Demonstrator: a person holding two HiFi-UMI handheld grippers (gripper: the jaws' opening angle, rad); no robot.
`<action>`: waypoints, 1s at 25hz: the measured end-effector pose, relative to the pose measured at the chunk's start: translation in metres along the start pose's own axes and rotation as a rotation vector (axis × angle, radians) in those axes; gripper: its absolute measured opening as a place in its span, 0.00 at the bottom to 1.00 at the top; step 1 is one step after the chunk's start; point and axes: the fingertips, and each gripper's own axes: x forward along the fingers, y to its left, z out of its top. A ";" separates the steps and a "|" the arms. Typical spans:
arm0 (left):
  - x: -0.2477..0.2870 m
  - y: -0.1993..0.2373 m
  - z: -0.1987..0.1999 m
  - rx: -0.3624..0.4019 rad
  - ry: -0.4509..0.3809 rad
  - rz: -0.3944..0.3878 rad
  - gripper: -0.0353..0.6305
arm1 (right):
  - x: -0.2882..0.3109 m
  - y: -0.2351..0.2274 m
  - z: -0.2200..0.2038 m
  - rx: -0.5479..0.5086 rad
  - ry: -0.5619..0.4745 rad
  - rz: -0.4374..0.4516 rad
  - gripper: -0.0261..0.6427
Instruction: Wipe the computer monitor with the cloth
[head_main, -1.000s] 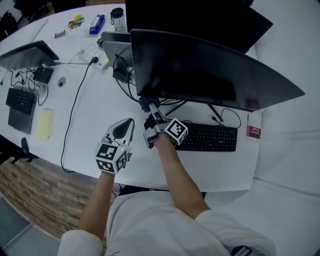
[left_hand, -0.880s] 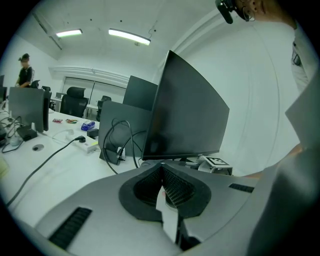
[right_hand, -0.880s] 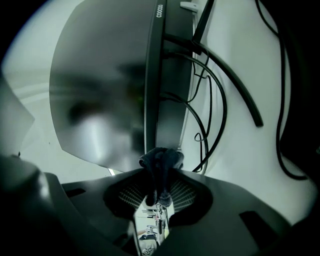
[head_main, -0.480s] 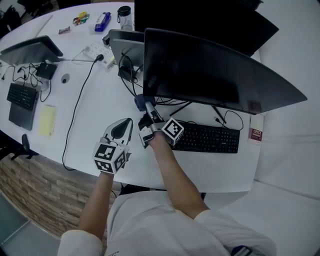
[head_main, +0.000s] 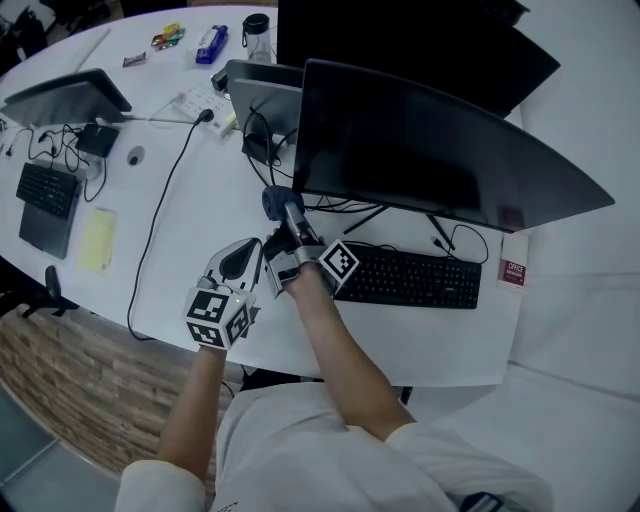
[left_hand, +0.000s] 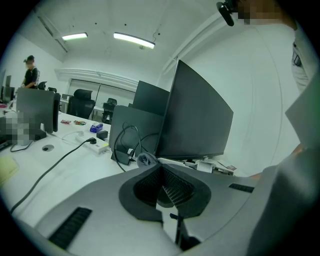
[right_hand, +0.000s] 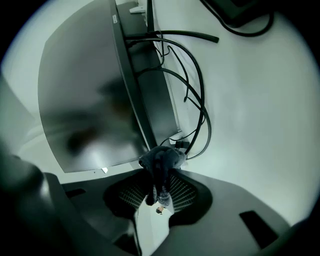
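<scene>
White desk (head_main: 190, 210) | dark monitor (head_main: 430, 150) at far right | cloth (right_hand: 161, 159) bunched by its lower left corner, pinched in right gripper (head_main: 287, 218) | left gripper (left_hand: 161, 169) nearer, jaws together, empty

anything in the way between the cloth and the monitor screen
Nothing visible. The right gripper holds the cloth close by the monitor's lower corner, and the screen face beside it is bare. The cables hang behind the panel, not across its front.
</scene>
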 end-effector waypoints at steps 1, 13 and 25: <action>-0.001 0.000 0.002 0.004 -0.005 0.001 0.07 | 0.000 0.001 -0.002 0.016 -0.003 0.005 0.22; -0.012 0.017 0.030 0.024 -0.069 0.040 0.07 | 0.015 0.050 -0.018 -0.106 0.082 0.071 0.22; -0.014 0.011 0.050 0.030 -0.123 0.023 0.07 | 0.021 0.094 -0.024 -0.296 0.159 0.101 0.22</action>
